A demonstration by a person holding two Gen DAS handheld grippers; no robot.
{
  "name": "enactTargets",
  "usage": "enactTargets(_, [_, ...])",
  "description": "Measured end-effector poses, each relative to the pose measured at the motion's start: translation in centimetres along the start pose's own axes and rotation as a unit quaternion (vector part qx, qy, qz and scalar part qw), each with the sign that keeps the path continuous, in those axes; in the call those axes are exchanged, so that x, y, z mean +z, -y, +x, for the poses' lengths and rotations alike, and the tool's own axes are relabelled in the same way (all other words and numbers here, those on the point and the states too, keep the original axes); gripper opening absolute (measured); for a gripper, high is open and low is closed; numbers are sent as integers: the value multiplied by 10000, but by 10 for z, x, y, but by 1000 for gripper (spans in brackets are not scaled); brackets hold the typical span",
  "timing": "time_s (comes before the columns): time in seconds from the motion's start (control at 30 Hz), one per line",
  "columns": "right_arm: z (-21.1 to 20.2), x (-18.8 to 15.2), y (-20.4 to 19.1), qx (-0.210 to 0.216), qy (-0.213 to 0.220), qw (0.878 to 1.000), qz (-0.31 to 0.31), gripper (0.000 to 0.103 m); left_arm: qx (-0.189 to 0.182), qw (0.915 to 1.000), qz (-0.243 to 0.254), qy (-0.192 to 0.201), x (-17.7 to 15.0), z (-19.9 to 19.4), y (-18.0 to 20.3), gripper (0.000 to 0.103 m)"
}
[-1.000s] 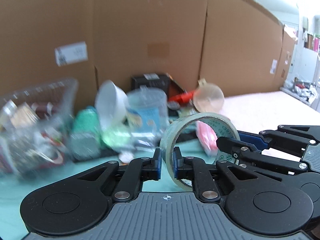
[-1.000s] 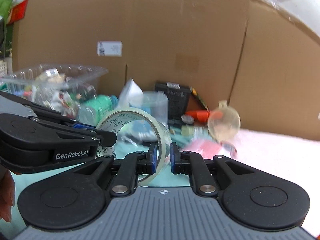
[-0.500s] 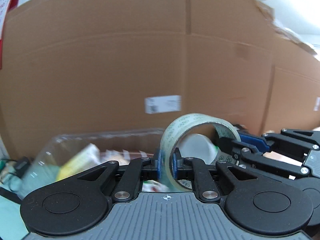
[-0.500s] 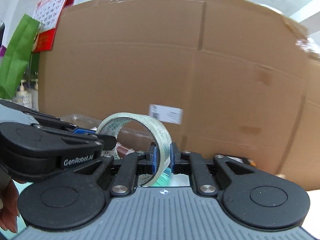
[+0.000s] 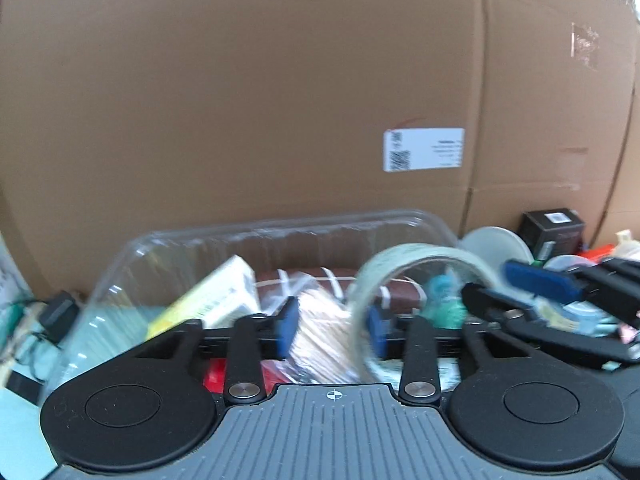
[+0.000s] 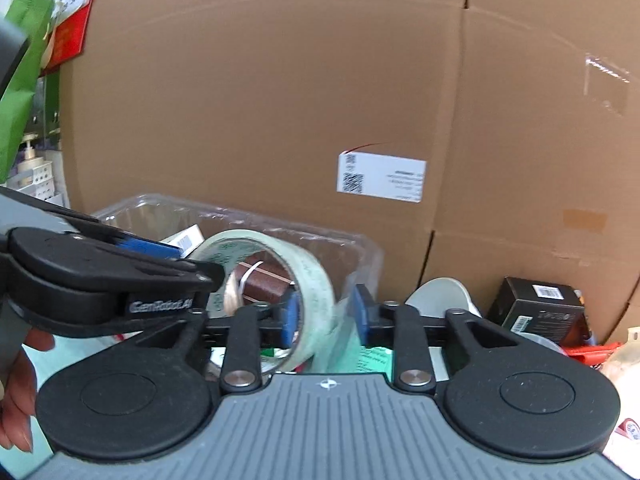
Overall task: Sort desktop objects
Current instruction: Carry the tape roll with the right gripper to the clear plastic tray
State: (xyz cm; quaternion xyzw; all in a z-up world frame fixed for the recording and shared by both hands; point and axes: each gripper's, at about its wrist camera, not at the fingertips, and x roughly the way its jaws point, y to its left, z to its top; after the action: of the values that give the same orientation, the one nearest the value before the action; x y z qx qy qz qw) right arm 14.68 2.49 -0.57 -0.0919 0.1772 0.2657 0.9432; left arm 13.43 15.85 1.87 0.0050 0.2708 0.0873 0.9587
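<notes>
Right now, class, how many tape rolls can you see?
1. The tape roll is over the clear bin, between the opening left gripper and right gripper. Others may hide in the clutter.

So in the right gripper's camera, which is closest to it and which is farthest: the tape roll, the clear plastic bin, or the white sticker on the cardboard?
From the right gripper, whose jaws are opening:
1. Tape roll: between its fingers, toward the left one.
2. Clear plastic bin: just behind the tape, left of centre.
3. White sticker: up on the cardboard wall, behind everything.
</notes>
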Motion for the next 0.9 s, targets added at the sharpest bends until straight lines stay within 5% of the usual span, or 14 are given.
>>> enactTargets(0.1, [-3, -1, 7, -76, 126, 9998, 119, 47, 168, 9997, 17, 149, -2, -2, -4, 61])
enactTargets(0.23, [4, 2, 1, -2, 351, 9994, -16, 54, 366, 9990, -140, 212, 0, -5, -7, 46])
enactTargets(0.3, [11, 6, 3, 220, 184, 9996, -7, 57, 290, 9991, -289, 73, 0, -4, -13, 53])
enactTargets(0.43, [4, 9, 8, 461, 49, 9987, 212, 55, 4, 9986, -519, 57, -4, -10, -27, 63])
enactTargets(0.53, [-6, 11, 0, 645, 56, 9977, 178, 53, 153, 9990, -378, 156, -5, -17, -28, 59])
enactTargets(0.63, [4, 16, -8, 1152, -170, 9926, 349, 35, 203, 9980, -581, 121, -7, -21, -41, 49])
enactTargets(0.9, [29, 26, -64, 2213, -752, 9697, 706, 32, 1073, 9921, -646, -72, -19, -31, -93, 51])
